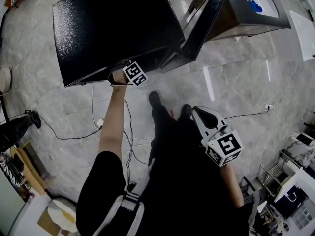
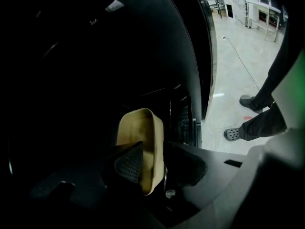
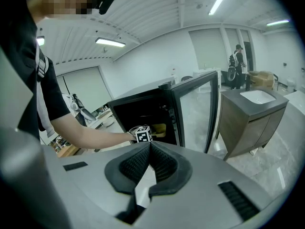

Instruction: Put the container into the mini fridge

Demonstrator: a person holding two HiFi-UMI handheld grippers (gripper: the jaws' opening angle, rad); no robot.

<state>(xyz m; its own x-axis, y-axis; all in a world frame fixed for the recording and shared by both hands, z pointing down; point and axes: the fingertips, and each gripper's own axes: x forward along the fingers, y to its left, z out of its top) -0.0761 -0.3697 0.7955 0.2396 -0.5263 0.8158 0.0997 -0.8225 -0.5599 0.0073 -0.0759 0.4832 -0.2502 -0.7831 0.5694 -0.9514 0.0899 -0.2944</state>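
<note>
The black mini fridge (image 1: 113,28) stands on the floor with its glass door (image 1: 202,28) swung open to the right. Inside its dark cavity sits a tan container (image 2: 140,137), also seen through the opening in the right gripper view (image 3: 159,129). My left gripper (image 2: 153,145) reaches into the fridge, open, with the container's wall between its jaws; one pad is inside the tub, the other outside. Only its marker cube (image 1: 134,73) shows from the head view. My right gripper (image 1: 194,110) hangs back near my legs, shut and empty (image 3: 150,144).
A grey cabinet with a white sink (image 1: 256,9) stands right of the fridge door. Cables (image 1: 74,132) trail over the marble floor at the left. My feet (image 1: 155,100) are just in front of the fridge. Shelving and clutter (image 1: 295,181) fill the right edge.
</note>
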